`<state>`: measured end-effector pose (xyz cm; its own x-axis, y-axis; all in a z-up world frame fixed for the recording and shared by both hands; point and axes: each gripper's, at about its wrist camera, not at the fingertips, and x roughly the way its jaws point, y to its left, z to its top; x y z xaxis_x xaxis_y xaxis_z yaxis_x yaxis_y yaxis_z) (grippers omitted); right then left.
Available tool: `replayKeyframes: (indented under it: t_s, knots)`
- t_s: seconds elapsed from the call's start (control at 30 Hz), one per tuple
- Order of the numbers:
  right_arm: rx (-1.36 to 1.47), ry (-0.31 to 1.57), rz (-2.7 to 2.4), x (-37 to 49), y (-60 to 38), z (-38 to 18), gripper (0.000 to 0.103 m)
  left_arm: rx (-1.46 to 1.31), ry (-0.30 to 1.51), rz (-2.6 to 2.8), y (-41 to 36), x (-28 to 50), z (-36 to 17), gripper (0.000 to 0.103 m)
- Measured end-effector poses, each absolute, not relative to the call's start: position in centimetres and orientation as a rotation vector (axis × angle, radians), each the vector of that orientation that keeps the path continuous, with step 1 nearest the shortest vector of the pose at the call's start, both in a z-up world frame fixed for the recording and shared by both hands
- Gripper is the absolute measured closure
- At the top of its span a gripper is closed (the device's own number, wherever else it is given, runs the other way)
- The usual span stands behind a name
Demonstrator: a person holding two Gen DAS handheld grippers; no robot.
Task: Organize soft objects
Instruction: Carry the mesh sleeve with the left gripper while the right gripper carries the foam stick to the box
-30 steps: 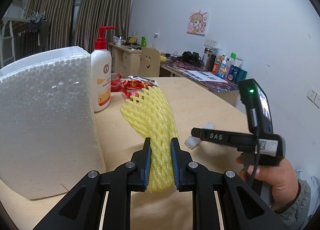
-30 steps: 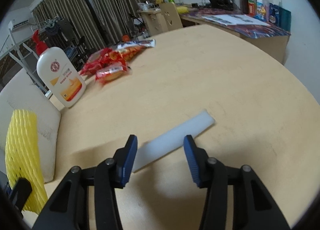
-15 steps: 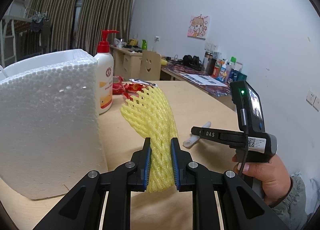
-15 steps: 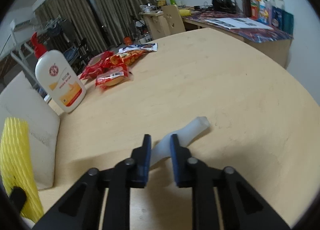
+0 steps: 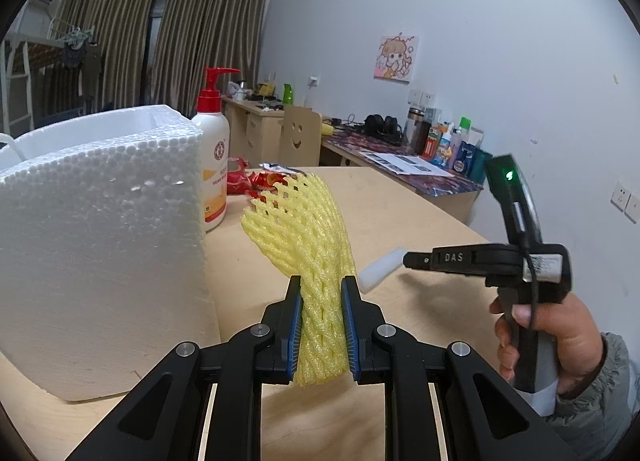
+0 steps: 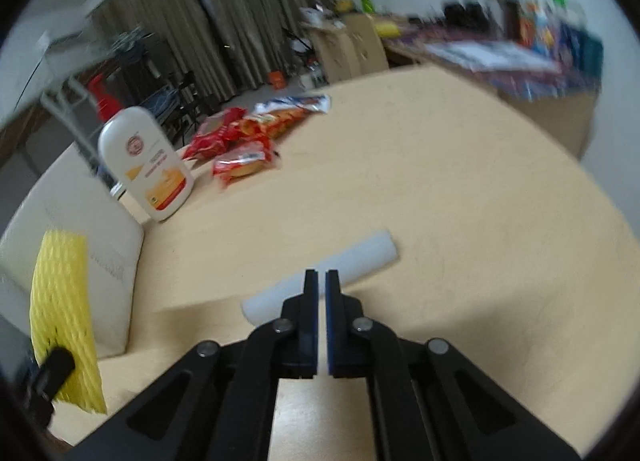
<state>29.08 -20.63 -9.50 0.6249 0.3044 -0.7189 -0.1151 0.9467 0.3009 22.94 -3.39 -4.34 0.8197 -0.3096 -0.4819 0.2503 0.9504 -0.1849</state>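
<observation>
The left gripper (image 5: 320, 325) is closed on the yellow foam net (image 5: 308, 245), which stands up between its pads over the table (image 5: 400, 201). The right gripper (image 6: 320, 293) has its jaws almost together, with only a thin gap; the white foam strip (image 6: 356, 261) lies on the table under and past its tips, and I cannot tell if it is pinched. At the left stands the styrofoam box (image 5: 100, 241), with the lotion bottle (image 5: 212, 165) and the snack packets (image 6: 244, 141) behind it.
</observation>
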Motion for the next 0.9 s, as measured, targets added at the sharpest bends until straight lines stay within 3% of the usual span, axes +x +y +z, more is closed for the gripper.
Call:
replayKeyframes:
  t_s: [0.03, 0.07, 0.1, 0.17, 0.9]
  knots:
    - [0.271, 0.878, 0.23, 29.3, -21.0, -9.8, 0.093, -0.118, 0.531, -0.303, -3.3, 22.8, -4.3, 0.083]
    - [0.315, 0.9, 0.216, 29.7, -21.4, -10.3, 0.077, -0.12, 0.528, -0.307, -3.2, 22.7, -4.3, 0.083]
    - [0.357, 0.917, 0.209, 30.1, -21.8, -10.7, 0.055, -0.12, 0.524, -0.311, -3.2, 22.6, -4.3, 0.083]
    - [0.417, 0.917, 0.203, 30.5, -22.1, -10.9, 0.041, -0.123, 0.517, -0.316, -2.8, 22.4, -4.2, 0.083]
    - [0.204, 0.996, -0.144, 31.9, -16.3, -10.9, 0.046, -0.174, 0.326, -0.348, 2.6, 14.0, -2.6, 0.083]
